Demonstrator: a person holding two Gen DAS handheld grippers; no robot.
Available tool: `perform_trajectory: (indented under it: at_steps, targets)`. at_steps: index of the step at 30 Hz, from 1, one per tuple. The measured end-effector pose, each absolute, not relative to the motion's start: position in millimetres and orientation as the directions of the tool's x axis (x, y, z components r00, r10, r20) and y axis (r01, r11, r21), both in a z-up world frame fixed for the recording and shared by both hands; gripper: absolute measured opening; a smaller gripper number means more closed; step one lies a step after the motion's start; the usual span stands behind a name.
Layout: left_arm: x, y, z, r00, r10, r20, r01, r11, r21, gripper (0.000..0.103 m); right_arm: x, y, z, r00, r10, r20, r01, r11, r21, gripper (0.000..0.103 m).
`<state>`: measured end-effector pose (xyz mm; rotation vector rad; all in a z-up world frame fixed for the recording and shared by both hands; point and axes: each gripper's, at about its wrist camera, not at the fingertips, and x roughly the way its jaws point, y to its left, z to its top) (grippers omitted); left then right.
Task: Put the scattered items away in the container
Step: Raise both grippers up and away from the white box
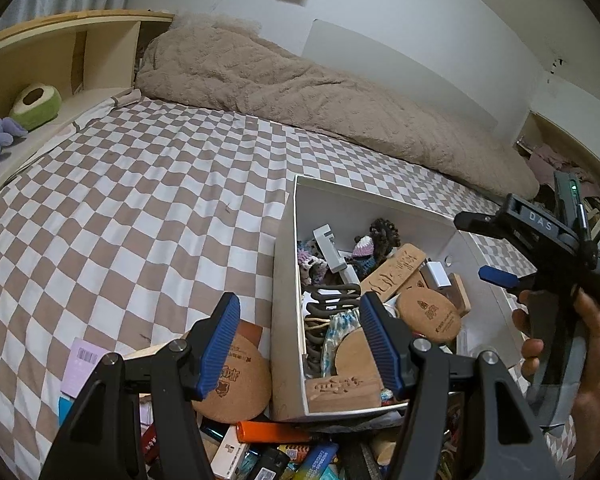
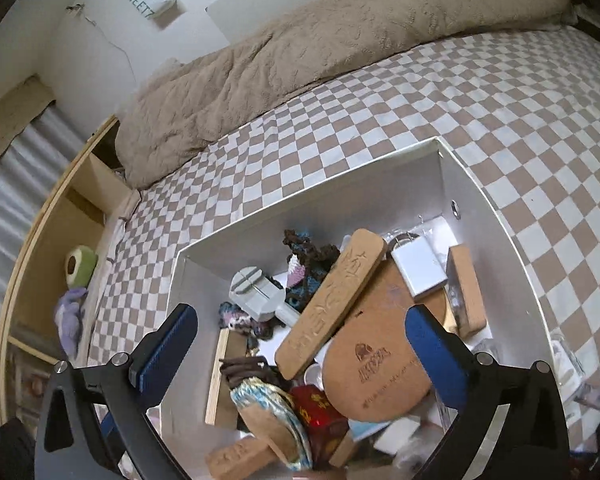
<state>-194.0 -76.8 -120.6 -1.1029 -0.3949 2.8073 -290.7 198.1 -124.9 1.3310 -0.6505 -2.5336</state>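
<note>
Blue-padded, my right gripper (image 2: 300, 356) hangs wide open and empty over the white box (image 2: 500, 208) near the bed's front edge, so I should lift clear before fetching the orange lighter (image 1: 274, 432) outside it.

The pile of small items (image 1: 260, 452) at the bed's near edge is cut off by the picture's bottom edge. The left tool (image 1: 300, 344) hides part of the white box (image 1: 288, 320)'s near wall.
</note>
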Motion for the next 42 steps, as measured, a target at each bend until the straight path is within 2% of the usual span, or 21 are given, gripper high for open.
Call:
perform_trajectory:
  at_steps: [8, 9, 11, 17, 19, 29, 42]
  targets:
    - [-192, -75, -120, -0.734, 0.183, -0.655, 0.002, -0.963, -0.271, 0.063, -267, 193, -125, -0.557, -0.359, -0.749, 0.066, -0.918, 0.39, 0.103]
    - [-191, -75, -119, -0.735, 0.182, -0.654, 0.001, -0.963, -0.27, 0.066, -264, 195, -124, -0.559, -0.355, -0.749, 0.075, -0.921, 0.381, 0.103]
    - [-190, -75, -118, -0.737, 0.183, -0.651, 0.003, -0.962, -0.273, 0.078, -258, 196, -120, -0.567, -0.345, -0.748, 0.094, -0.929, 0.357, 0.103]
    - [-187, -68, -111, -0.731, 0.167, -0.661, 0.003, -0.969, -0.247, 0.099, -240, 209, -103, -0.586, -0.351, -0.731, 0.139, -0.932, 0.336, 0.103]
    - [-186, -64, -108, -0.734, 0.162, -0.66, -0.004, -0.972, -0.234, 0.103, -234, 214, -98, -0.586, -0.346, -0.733, 0.142, -0.934, 0.327, 0.103]
    - [-177, -45, -97, -0.74, 0.167, -0.651, -0.045, -0.979, -0.199, 0.103, -199, 226, -71, -0.612, -0.305, -0.73, 0.199, -0.952, 0.231, 0.103]
    - [-156, -38, -83, -0.768, 0.166, -0.618, -0.042, -0.977, -0.209, 0.103, -151, 243, -50, -0.755, -0.223, -0.617, 0.223, -0.972, 0.08, 0.103]
